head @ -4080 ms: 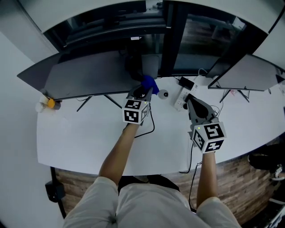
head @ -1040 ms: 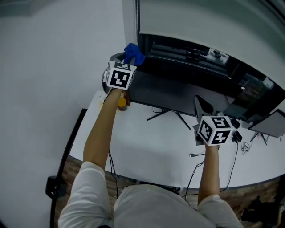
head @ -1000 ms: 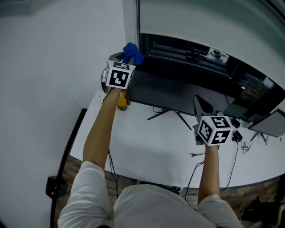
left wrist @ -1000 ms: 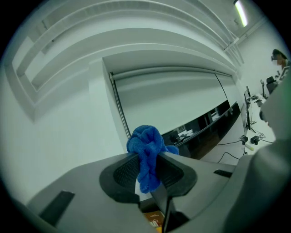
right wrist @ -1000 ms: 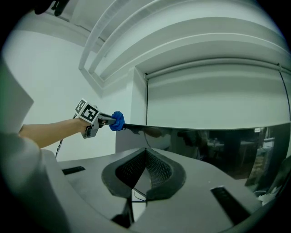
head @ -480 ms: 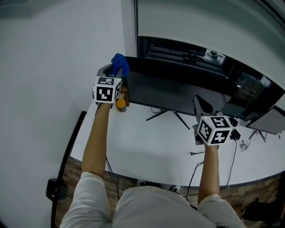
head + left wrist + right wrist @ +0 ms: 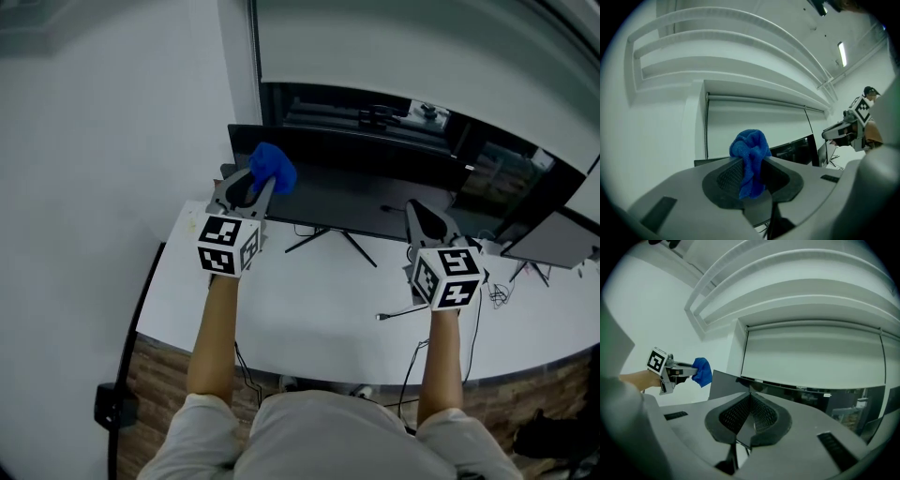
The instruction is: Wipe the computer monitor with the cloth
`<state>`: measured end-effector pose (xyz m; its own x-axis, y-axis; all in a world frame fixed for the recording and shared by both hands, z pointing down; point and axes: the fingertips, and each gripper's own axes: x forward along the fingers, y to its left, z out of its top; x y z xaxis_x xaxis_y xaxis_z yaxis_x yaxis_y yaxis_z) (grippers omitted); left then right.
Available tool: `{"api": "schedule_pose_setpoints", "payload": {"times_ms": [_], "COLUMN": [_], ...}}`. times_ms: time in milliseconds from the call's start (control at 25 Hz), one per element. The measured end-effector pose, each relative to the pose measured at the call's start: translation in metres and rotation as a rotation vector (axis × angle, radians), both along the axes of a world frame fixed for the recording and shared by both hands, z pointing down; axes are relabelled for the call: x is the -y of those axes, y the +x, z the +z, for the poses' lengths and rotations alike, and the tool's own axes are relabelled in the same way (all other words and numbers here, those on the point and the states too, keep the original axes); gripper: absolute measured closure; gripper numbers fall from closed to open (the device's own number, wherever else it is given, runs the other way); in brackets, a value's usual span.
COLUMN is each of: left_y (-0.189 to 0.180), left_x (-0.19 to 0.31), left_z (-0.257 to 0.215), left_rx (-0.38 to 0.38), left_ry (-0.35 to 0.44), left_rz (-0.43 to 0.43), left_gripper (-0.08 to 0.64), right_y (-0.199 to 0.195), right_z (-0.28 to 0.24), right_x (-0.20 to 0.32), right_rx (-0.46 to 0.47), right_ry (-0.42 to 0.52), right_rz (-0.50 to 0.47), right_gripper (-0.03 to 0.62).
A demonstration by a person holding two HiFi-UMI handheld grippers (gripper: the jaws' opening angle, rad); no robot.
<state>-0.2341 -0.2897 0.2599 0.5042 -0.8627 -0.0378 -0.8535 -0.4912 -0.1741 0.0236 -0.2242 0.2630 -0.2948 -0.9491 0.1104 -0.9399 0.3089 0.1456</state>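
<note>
The wide dark monitor stands on its thin legs at the back of the white desk. My left gripper is raised in front of the monitor's upper left corner, shut on a bunched blue cloth. In the left gripper view the cloth bulges out above the pinching jaws of the left gripper, with the monitor behind. My right gripper hovers before the monitor's right part, shut and empty. The right gripper view shows its closed jaws, the cloth and the monitor's left edge.
A second monitor stands at the far right. Cables trail over the desk under my right gripper. A dark window ledge runs behind the monitor, and a plain wall closes the left side.
Since a second ago my left gripper has come down and back from the monitor's top left corner, cloth still held. Four seconds ago it was at the monitor's right end. The right gripper barely moved.
</note>
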Motion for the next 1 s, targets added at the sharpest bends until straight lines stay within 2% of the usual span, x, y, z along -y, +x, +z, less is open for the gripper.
{"api": "schedule_pose_setpoints", "payload": {"times_ms": [200,360,560,680,1000], "left_y": [0.055,0.081,0.111,0.124,0.129], "left_x": [-0.033,-0.055,-0.074,-0.079,-0.078], "left_z": [0.007,0.013,0.014,0.011,0.018], "left_rx": [-0.021,0.04,0.071,0.126,0.103], "left_ry": [0.009,0.023,0.049,0.089,0.055], "left_rz": [0.07,0.066,0.104,0.106,0.123], "left_gripper": [0.442,0.44,0.44,0.44,0.44], "right_y": [0.037,0.057,0.073,0.076,0.074], "right_z": [-0.005,-0.006,0.002,0.003,0.009], "right_x": [-0.018,-0.034,-0.046,-0.049,-0.047], "right_rx": [-0.009,-0.034,-0.063,-0.089,-0.119], "right_ry": [0.021,0.032,0.027,0.024,0.006], "right_rz": [0.033,0.057,0.071,0.062,0.069], "right_gripper": [0.577,0.578,0.578,0.578,0.578]}}
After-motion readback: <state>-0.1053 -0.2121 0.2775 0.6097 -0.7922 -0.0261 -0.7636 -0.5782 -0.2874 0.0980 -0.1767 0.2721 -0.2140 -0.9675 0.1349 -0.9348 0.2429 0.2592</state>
